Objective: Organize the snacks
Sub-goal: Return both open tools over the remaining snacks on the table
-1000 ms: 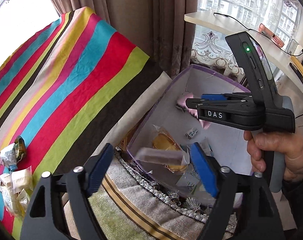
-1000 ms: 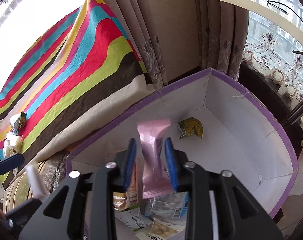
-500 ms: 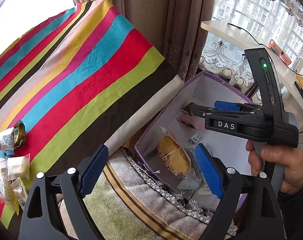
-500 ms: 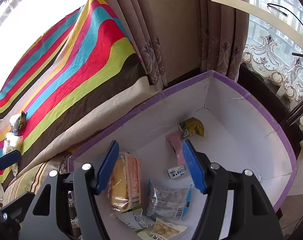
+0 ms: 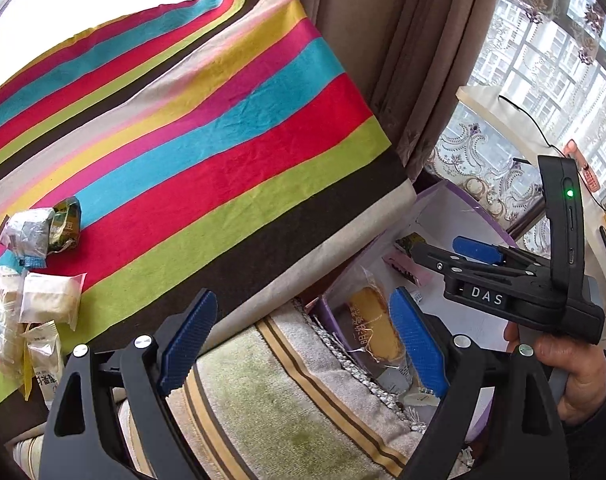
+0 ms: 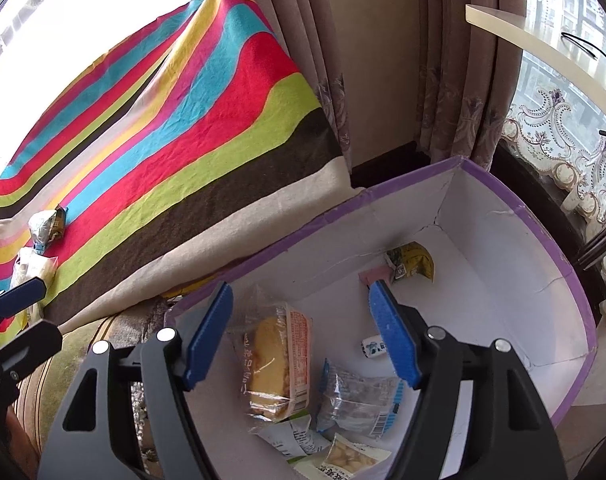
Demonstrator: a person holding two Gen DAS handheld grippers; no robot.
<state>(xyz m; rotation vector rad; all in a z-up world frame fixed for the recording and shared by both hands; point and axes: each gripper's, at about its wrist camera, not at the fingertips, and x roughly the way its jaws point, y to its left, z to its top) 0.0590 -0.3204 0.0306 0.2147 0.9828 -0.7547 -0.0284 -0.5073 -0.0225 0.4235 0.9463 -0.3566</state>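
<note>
A purple-rimmed white box (image 6: 543, 236) holds several snacks: a yellow cake pack (image 6: 273, 360), a clear packet (image 6: 355, 400), a small white candy (image 6: 373, 347), a pink wrapper (image 6: 373, 278) and a yellow-green packet (image 6: 411, 265). My right gripper (image 6: 303, 340) is open and empty above the box; it also shows in the left wrist view (image 5: 463, 256). My left gripper (image 5: 303, 340) is open and empty over the striped rug, left of the box (image 5: 455, 208). More wrapped snacks (image 5: 49, 302) lie on the striped cloth at the far left.
The striped cloth (image 5: 191, 152) covers a raised surface left of the box. A green and brown rug (image 5: 279, 408) lies under the left gripper. Curtains (image 6: 383, 60) hang behind the box. A white ledge (image 6: 543, 44) with cables runs at the right.
My right gripper opened and dropped the pink wrapper into the box. A pale packet seen between my left gripper's pads is gone. The left gripper swung left toward the cloth.
</note>
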